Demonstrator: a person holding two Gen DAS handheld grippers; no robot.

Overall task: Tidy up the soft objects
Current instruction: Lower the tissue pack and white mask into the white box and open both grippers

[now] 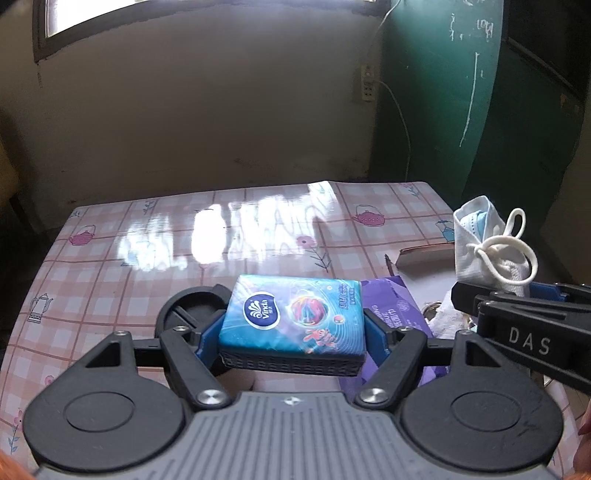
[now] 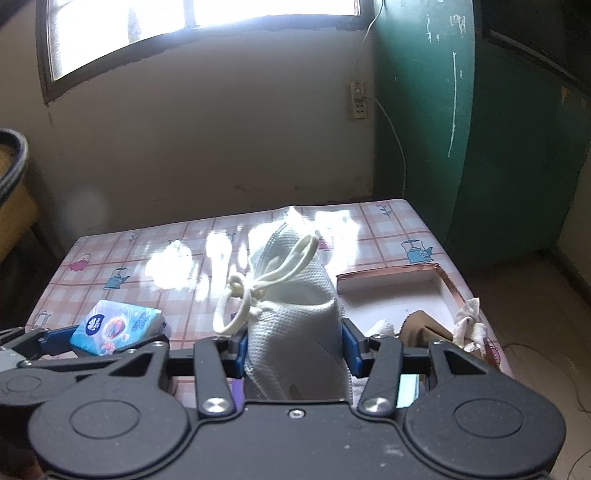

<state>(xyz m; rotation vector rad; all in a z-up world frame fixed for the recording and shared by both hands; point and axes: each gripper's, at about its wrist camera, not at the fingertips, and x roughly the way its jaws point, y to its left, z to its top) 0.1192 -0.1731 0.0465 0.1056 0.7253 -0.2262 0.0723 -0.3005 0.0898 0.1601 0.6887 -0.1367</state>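
Left gripper [image 1: 291, 332]: fingers [image 1: 208, 338] clamped on a blue tissue pack [image 1: 291, 317], pads pressing its short ends at 9 and 3 o'clock; the pack is lifted clear of the surface [image 1: 110, 266].

Under it, toward 4 o'clock, a purple tissue packet [image 1: 388, 299] lies flat.

Right gripper [image 2: 293, 347]: fingers [image 2: 349, 350] at a middling gap, closed on a white face mask bundle [image 2: 295, 314], upright, ear loops [image 2: 240, 295] knotted round it and hanging toward 9 o'clock.

Seen from the right wrist, the blue pack sits at 9 o'clock of the mask, well apart.

At 3 o'clock of the mask, crumpled white cloth [image 2: 469, 325] and a brown scrap near the surface edge.

Farther, toward 2 o'clock, a shallow cardboard tray [image 2: 452, 286] rests on the checked cloth.

Beyond: plaster wall, window [image 2: 184, 29] at 12 o'clock, green door [image 2: 424, 110] at 2.
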